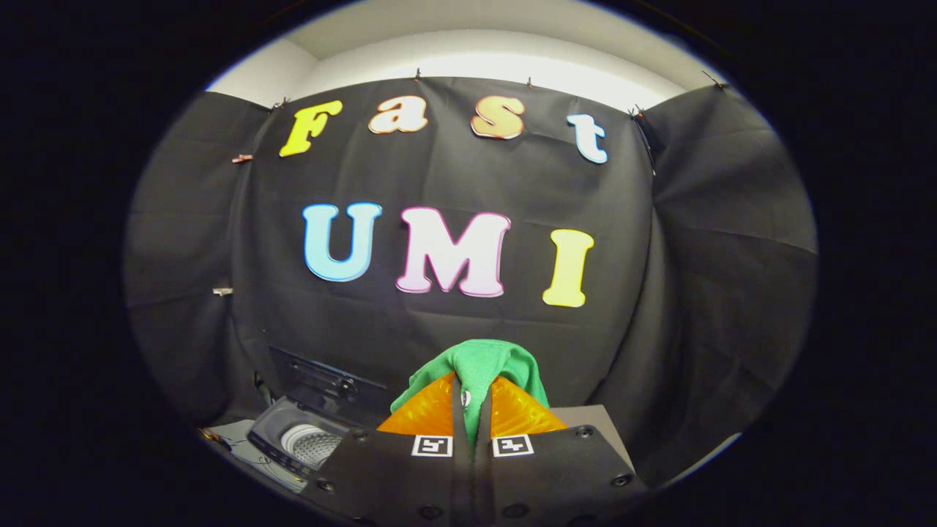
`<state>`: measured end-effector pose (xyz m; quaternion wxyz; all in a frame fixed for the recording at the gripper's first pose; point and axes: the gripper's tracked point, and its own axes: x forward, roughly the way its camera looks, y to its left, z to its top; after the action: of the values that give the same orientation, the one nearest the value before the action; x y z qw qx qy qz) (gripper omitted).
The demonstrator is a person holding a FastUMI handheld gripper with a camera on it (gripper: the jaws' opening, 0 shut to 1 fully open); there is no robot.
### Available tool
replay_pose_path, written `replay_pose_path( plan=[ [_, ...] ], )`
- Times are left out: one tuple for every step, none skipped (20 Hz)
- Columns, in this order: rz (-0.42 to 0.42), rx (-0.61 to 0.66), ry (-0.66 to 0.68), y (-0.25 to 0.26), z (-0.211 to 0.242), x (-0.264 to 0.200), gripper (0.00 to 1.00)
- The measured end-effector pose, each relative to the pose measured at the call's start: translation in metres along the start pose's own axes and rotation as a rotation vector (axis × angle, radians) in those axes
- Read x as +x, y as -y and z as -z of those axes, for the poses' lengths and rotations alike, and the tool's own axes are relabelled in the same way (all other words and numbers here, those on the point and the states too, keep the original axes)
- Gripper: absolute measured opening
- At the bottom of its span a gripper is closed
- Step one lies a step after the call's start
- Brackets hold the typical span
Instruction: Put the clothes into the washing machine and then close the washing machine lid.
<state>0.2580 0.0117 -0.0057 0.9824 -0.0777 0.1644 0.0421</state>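
My gripper (pixel 471 399) is shut on a green cloth (pixel 479 364). The cloth bunches up between and above the two fingers and drapes over their tips, held in the air. Down to the left of the fingers stands a small washing machine (pixel 307 439); its dark lid (pixel 322 379) is raised at the back and the pale perforated drum (pixel 315 446) shows inside. The gripper hangs above and to the right of the drum opening.
The washing machine stands on a light tabletop (pixel 238 432). Just right of the fingers a flat grey surface (pixel 596 424) shows. Black cloth walls close the booth at the back and on both sides.
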Motion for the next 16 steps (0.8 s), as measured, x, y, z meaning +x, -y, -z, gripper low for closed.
replay_pose_path(
  plan=[
    [-0.027,0.001,0.014,-0.015,-0.007,0.000,0.05],
    [-0.051,0.004,0.025,-0.028,-0.012,0.002,0.05],
    [-0.080,0.008,0.033,-0.043,-0.016,0.004,0.05],
    [-0.106,0.013,0.040,-0.057,-0.018,0.006,0.05],
    [-0.134,0.018,0.045,-0.074,-0.020,0.011,0.05],
    [-0.168,0.020,0.048,-0.091,-0.022,0.016,0.05],
    [-0.197,0.023,0.050,-0.108,-0.023,0.020,0.05],
    [-0.223,0.026,0.051,-0.124,-0.022,0.026,0.05],
    [-0.250,0.030,0.050,-0.140,-0.020,0.031,0.05],
    [-0.277,0.032,0.044,-0.158,-0.015,0.037,0.05],
    [-0.305,0.035,0.033,-0.175,-0.009,0.043,0.05],
    [-0.335,0.039,0.019,-0.191,-0.002,0.050,0.05],
    [-0.367,0.046,0.006,-0.207,0.006,0.057,0.05],
    [-0.400,0.055,-0.008,-0.222,0.015,0.063,0.05],
    [-0.440,0.061,-0.025,-0.237,0.024,0.068,0.05],
    [-0.481,0.069,-0.046,-0.253,0.035,0.074,0.05]
  ],
)
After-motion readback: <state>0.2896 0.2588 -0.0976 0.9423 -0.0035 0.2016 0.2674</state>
